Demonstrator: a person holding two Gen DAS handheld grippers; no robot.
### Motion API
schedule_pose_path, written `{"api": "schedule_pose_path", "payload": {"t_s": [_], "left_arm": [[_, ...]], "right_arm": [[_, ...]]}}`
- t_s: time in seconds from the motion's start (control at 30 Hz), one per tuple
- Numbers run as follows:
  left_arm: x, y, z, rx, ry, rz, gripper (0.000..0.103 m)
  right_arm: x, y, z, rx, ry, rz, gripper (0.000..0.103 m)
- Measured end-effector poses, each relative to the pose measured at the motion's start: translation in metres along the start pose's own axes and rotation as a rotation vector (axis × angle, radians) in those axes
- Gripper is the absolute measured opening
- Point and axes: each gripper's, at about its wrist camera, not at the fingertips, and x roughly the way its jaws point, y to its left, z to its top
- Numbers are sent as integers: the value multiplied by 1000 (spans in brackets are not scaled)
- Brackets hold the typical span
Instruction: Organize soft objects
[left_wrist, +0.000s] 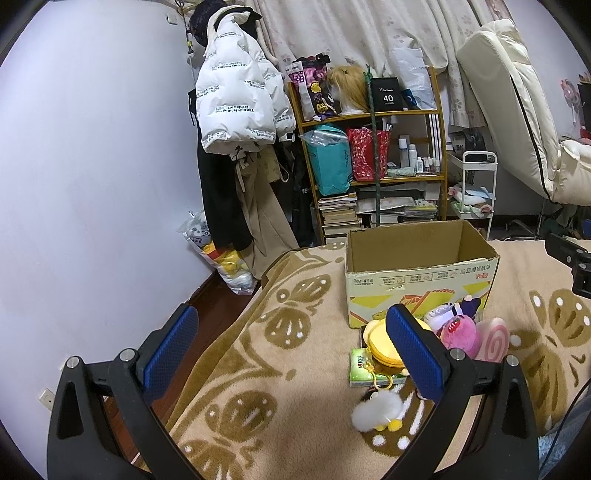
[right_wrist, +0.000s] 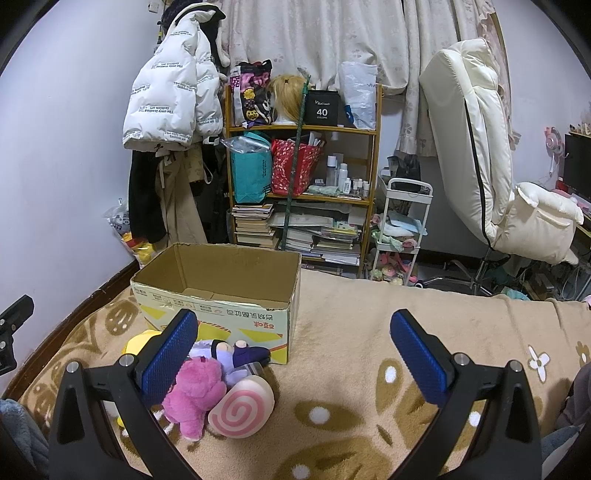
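Both grippers' fingers spread, empty — plush toys crowd just before the open cardboard box.

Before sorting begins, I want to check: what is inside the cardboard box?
The cardboard box shows only bare walls and folded bottom flaps; the near wall hides its front floor.

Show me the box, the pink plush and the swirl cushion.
box (right_wrist: 236, 314), right wrist view, front wall
pink plush (right_wrist: 195, 391), right wrist view, body
swirl cushion (right_wrist: 240, 410), right wrist view, swirl face
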Motion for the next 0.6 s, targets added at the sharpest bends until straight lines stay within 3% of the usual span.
{"api": "schedule_pose_path", "payload": {"t_s": [0.6], "left_arm": [[-1,0,0,3,-3,3,100]], "right_arm": [[0,0,0,1,1,1,103]]}}
